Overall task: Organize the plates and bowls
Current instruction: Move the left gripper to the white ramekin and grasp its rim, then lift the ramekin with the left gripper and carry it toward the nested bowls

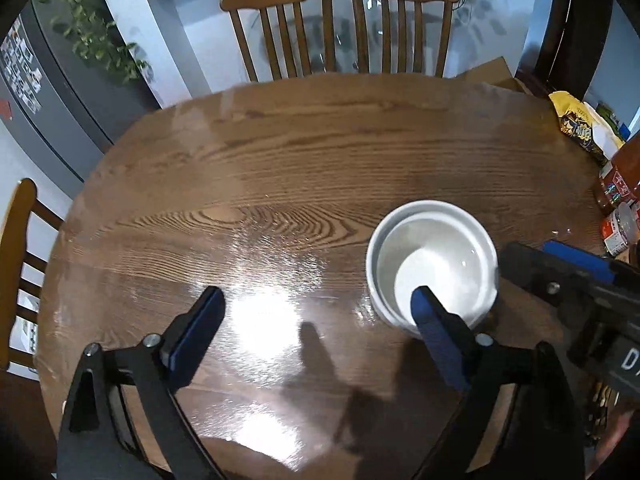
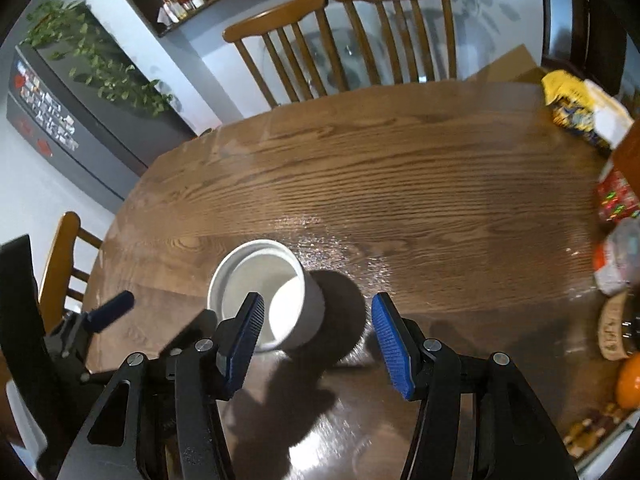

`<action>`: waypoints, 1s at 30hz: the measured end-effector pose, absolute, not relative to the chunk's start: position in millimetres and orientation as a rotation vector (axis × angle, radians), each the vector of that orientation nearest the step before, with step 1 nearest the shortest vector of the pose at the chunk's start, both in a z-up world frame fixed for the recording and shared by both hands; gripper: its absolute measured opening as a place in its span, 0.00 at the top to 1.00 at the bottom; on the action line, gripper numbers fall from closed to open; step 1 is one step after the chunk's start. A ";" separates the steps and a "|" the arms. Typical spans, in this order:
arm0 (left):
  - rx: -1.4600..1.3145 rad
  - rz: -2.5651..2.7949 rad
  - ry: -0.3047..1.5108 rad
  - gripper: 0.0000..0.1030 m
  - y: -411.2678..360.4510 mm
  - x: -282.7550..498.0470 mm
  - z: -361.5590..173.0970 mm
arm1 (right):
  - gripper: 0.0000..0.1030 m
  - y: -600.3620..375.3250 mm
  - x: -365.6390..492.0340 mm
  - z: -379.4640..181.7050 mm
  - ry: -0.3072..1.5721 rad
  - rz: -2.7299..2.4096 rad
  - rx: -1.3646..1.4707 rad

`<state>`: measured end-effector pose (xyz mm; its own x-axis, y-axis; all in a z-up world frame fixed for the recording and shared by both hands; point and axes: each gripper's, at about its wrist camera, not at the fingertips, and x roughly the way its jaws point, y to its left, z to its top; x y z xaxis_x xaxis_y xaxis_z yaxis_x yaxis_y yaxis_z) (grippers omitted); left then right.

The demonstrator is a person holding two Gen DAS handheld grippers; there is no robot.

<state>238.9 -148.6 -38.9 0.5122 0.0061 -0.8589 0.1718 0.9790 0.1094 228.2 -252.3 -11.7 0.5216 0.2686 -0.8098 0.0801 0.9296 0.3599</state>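
On the wooden table [image 1: 320,152], white straight-walled nested bowls [image 1: 432,260], upright.

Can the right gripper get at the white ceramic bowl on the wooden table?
Probably yes: the right gripper hangs open just short of the white ceramic bowl, with only bare wooden table between.

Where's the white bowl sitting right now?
The white bowl stands on the wooden table, lower right in the left wrist view, lower left of centre in the right, just ahead of both grippers.
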 end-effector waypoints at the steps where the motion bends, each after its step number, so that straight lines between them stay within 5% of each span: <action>1: 0.186 -0.104 1.037 0.14 -149.7 241.1 -42.3 | 0.44 -251.1 231.3 -15.8 1.031 0.124 0.383; 7: 0.163 -0.136 1.063 0.31 -155.3 248.0 -55.2 | 0.46 -247.0 241.4 -27.3 1.049 0.154 0.388; 16: 0.132 -0.195 1.077 0.61 -163.8 248.4 -58.0 | 0.67 -243.1 251.4 -40.0 1.092 0.189 0.406; 19: 0.127 -0.203 1.077 0.66 -166.2 248.8 -59.3 | 0.78 -243.5 253.8 -43.2 1.101 0.190 0.410; 24: 0.115 -0.221 1.073 0.79 -169.0 249.1 -59.6 | 0.80 -243.6 254.7 -43.9 1.104 0.194 0.403; 30: 0.130 -0.216 1.054 0.81 -172.7 245.3 -59.9 | 0.81 -242.7 252.1 -44.5 1.089 0.193 0.407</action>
